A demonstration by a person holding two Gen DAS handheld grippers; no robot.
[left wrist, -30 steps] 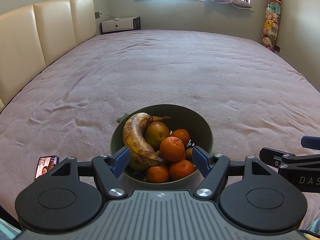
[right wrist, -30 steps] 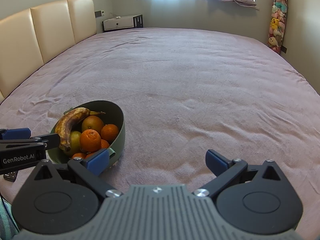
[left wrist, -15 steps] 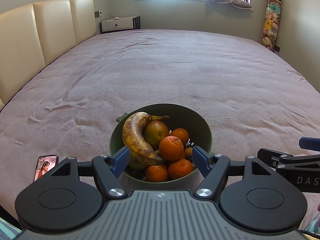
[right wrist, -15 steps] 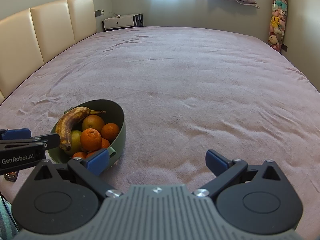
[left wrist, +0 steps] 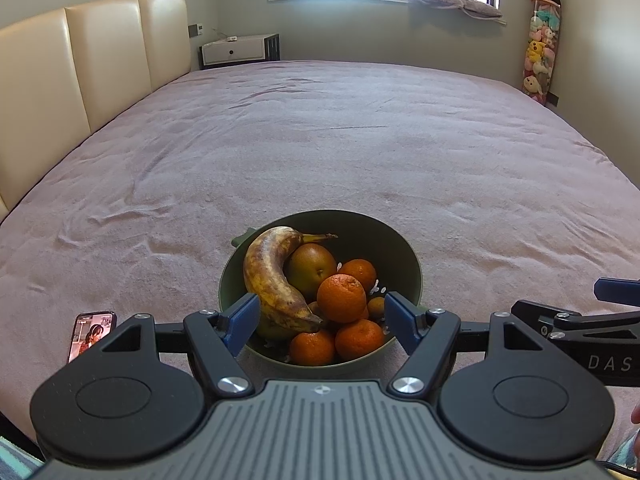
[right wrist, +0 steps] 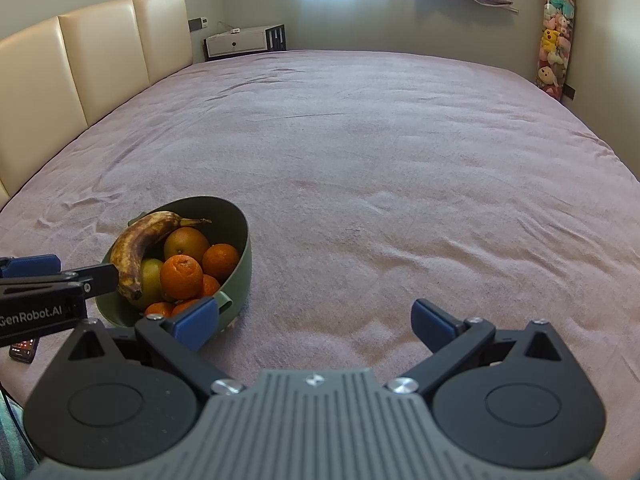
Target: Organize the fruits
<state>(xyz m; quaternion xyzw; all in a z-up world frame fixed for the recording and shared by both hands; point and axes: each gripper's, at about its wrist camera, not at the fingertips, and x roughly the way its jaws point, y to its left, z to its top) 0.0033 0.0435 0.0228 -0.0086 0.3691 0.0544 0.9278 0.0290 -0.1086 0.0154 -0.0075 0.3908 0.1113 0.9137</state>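
A green bowl [left wrist: 404,256] sits on the pink bedspread, full of fruit: a browned banana [left wrist: 268,276], a brownish pear [left wrist: 312,266] and several oranges [left wrist: 341,298]. My left gripper [left wrist: 320,322] is open and empty, its blue pads on either side of the bowl's near rim, just above it. In the right wrist view the bowl [right wrist: 240,268] lies at the left with the banana [right wrist: 134,246] on top. My right gripper [right wrist: 316,320] is open and empty over bare bedspread to the right of the bowl.
A phone [left wrist: 92,334] with a lit screen lies on the bed left of the bowl. A cream headboard [left wrist: 80,80] runs along the left. A white nightstand [left wrist: 236,50] and a hanging column of plush toys [left wrist: 540,56] stand at the far wall.
Both views have shifted very slightly; the bowl sits a touch higher in the left wrist view. Both grippers stay open and empty.
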